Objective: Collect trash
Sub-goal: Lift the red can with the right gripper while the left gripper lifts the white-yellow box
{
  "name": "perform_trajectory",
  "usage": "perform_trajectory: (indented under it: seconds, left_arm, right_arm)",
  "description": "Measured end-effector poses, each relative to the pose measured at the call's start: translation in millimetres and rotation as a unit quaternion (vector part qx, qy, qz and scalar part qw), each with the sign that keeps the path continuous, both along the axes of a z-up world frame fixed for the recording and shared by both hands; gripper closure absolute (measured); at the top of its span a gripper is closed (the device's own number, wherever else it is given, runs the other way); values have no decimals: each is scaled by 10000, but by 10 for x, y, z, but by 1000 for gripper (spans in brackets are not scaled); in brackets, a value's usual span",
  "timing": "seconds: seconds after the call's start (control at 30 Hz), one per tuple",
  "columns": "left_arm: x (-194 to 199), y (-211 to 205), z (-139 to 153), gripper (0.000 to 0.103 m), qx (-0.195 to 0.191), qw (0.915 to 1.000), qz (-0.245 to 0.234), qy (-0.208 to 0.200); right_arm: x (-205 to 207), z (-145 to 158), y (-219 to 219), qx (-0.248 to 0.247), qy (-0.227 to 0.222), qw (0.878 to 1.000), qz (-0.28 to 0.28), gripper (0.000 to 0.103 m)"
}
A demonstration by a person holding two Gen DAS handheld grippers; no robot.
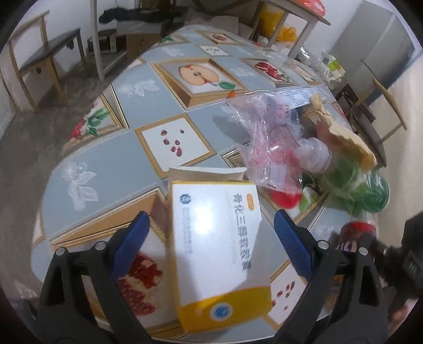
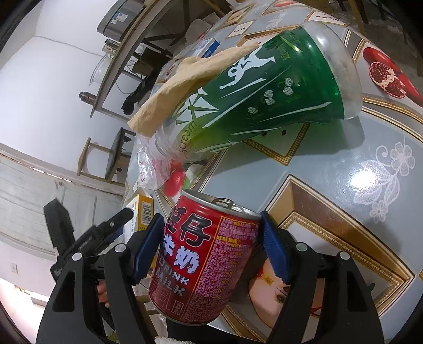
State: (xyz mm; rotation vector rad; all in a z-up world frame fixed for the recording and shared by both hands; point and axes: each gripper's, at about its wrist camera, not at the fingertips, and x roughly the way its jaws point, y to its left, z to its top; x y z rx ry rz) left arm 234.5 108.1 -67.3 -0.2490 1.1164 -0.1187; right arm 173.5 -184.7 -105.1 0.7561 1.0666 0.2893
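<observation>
A white and yellow carton box [image 1: 216, 246] lies on the table between the blue pads of my left gripper [image 1: 211, 232]; the pads stand wide apart and do not touch it. My right gripper [image 2: 212, 238] is shut on a red milk drink can [image 2: 203, 262], held tilted above the table's edge; the can also shows in the left wrist view [image 1: 357, 238]. A green plastic bottle [image 2: 264, 87] lies on its side ahead, with brown paper [image 2: 185, 82] on it and a clear plastic bag [image 1: 269, 140] beside it.
The table [image 1: 111, 158] has a grey fruit-print cloth. A red round thing [image 1: 286, 198] lies under the bag. The box's end shows in the right wrist view [image 2: 141, 211]. Wooden chairs [image 1: 39, 60] and a second table [image 1: 298, 16] stand around.
</observation>
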Motion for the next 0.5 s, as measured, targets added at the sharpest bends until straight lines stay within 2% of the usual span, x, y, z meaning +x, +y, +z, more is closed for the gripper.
perform_trajectory:
  seconds: [0.13,0.27,0.43,0.5]
  left_arm:
    - [75,-49,-98,12,8,9999,16,157]
    - [88,-135,-117,12,338,9993,-175,62]
    - [73,-114,-115,12,374,9991,-207,-16]
    - [72,-106,-117,17,380,9991,-199,-33]
  right_arm:
    - [26,6,25,-32,17,10000,32,32]
    - [39,4,37,-50,6,10000,75,32]
    - [62,1,47,-54,19,9999,128,32]
    - [63,0,54,-63,13,9999,143,32]
